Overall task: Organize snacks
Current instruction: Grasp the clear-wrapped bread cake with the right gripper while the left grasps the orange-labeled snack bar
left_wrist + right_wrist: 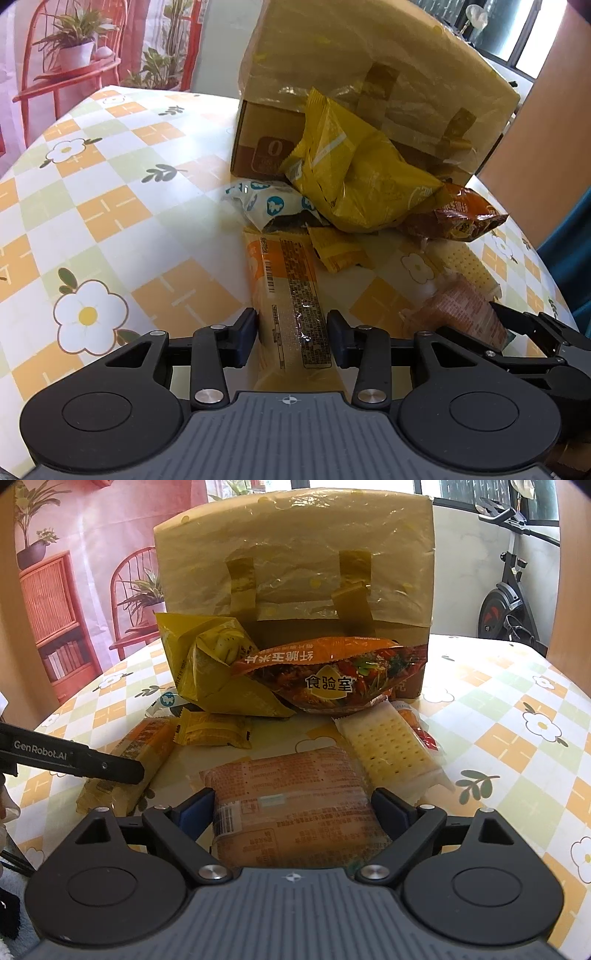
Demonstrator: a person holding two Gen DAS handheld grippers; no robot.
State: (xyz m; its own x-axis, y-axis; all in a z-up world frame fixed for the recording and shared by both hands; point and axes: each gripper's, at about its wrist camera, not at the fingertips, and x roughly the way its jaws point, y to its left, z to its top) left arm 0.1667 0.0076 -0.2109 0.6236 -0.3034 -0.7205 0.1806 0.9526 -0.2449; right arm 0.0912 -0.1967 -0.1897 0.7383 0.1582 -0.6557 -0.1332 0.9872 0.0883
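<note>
Room: a bright room with a red plant stand (70, 74) and potted plants along a pink wall, and an exercise bike (509, 590) by the window.
Bench: round, covered by a checked cloth with white flowers (110, 206).
Long orange snack pack (286, 295): lies flat on the bench, pointing away from the left gripper, its near end between the jaws.
Left gripper (291, 338): jaws drawn in close on both long edges of the long orange snack pack, pads touching its sides.
Flat pinkish snack pack (291, 805): lies flat on the bench just right of the long pack, label side up.
Right gripper (293, 812): jaws spread wide, one on each side of the flat pinkish snack pack; I cannot tell whether the pads press it.
Cracker pack (391, 746): just beside the pinkish pack, further right, clear wrapper.
Small yellow packet (212, 731): between the long pack and the pile behind.
Pile: a large yellow bag (351, 173) leans on an orange-brown chip bag (332, 675), with a white-and-blue wrapper (266, 203) under its left edge.
Cardboard box (295, 561): stands behind the pile, wrapped in yellowish film and tape, the bags touching its front.
</note>
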